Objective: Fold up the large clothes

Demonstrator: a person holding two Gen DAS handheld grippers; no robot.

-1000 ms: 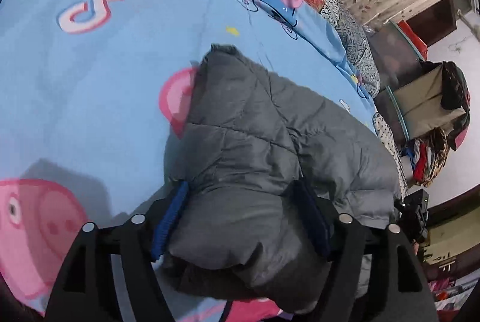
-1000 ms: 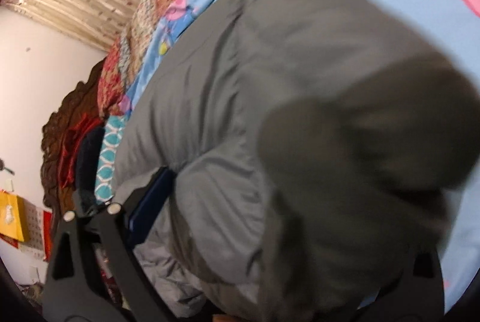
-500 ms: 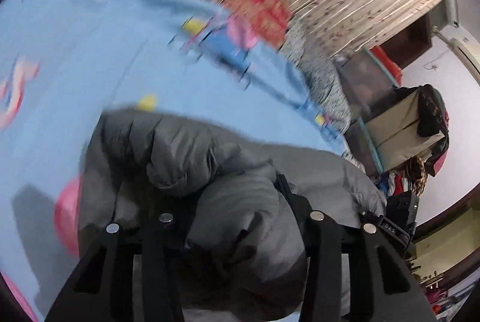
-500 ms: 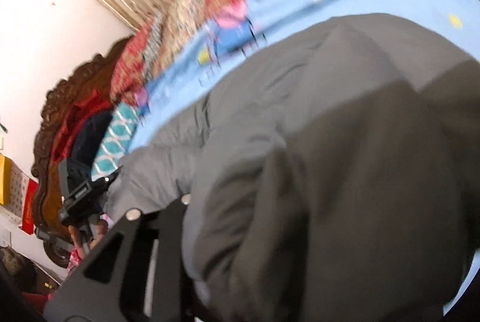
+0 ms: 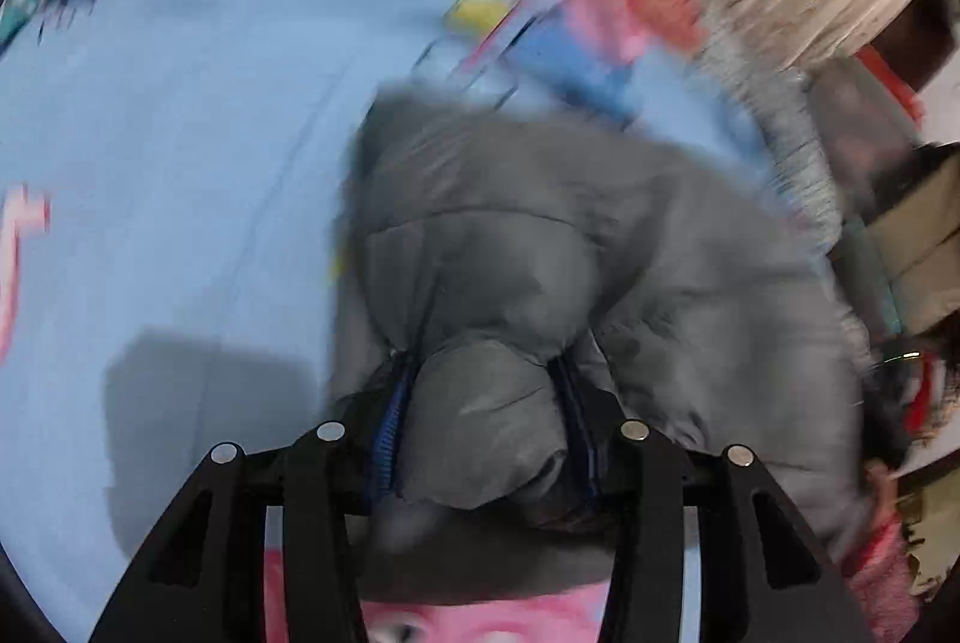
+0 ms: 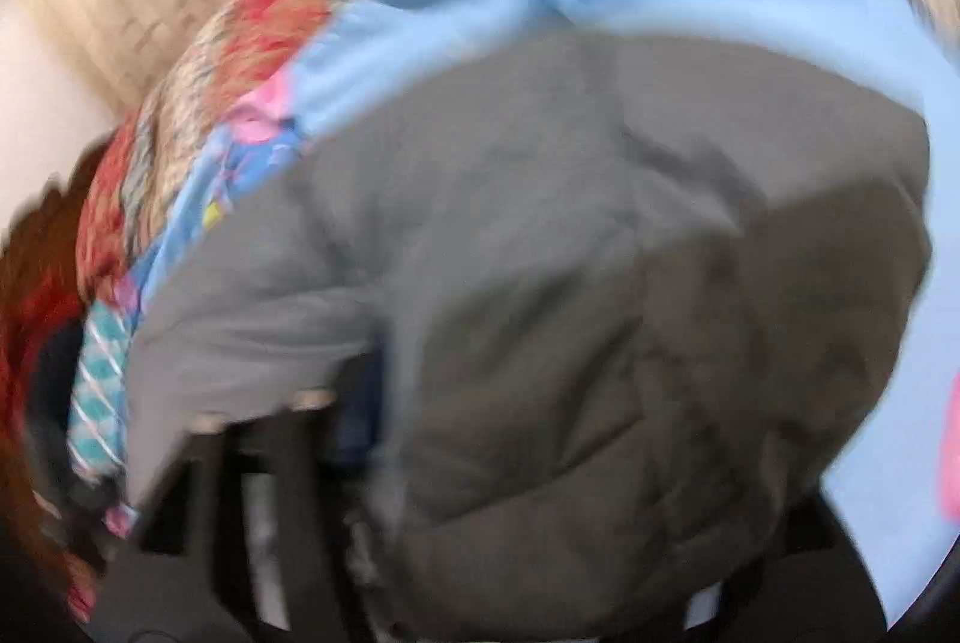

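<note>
Grey quilted puffer jacket [image 5: 540, 235] (padded, bunched) lies partly folded on the blue cartoon-print bedsheet [image 5: 180, 163].

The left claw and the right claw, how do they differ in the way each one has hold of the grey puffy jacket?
The left claw is sharp in its view, both fingers pinching a narrow fold of the grey jacket. The right claw is blurred, only its left finger showing; the rest is buried under fabric, so its grip can't be judged. Its jaws have just been opening, with jacket between them. Both point down over the blue cartoon bedsheet.
</note>
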